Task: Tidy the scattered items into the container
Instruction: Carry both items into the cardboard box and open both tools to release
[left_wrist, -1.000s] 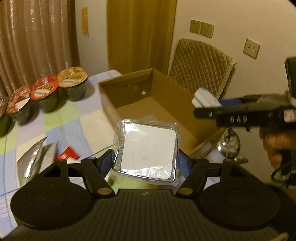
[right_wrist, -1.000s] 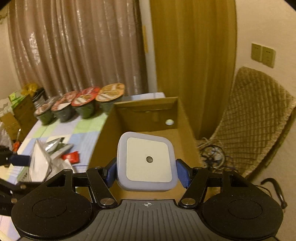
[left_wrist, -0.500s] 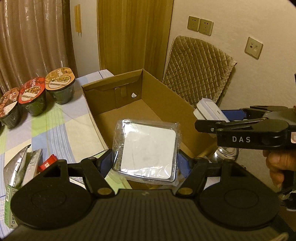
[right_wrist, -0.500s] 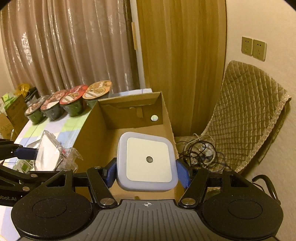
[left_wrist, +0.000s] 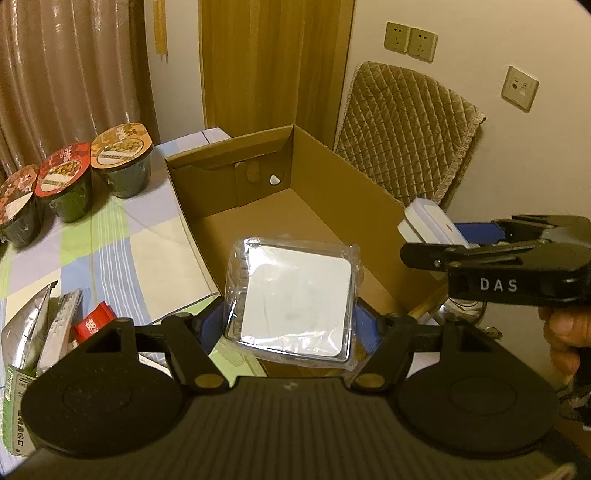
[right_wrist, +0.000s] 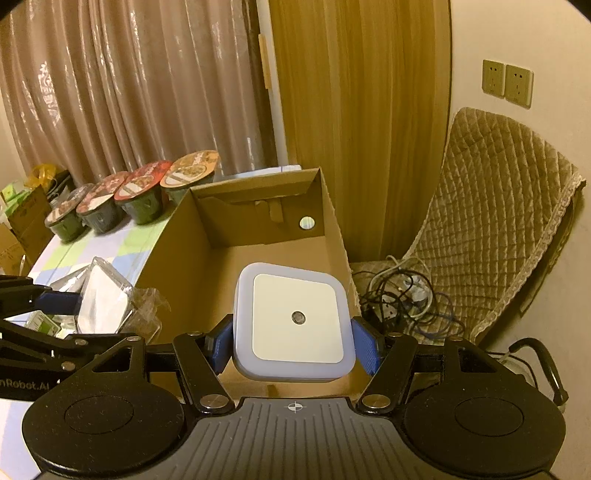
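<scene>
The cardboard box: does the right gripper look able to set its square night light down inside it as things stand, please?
Probably yes. The right gripper is shut on the night light above the near end of the cardboard box, whose top is open and floor bare; the left gripper hangs aside.

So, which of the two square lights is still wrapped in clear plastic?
The one in the left gripper: the wrapped light shows crinkled clear film. The bare light in the right gripper has none, and its small round sensor shows.
</scene>
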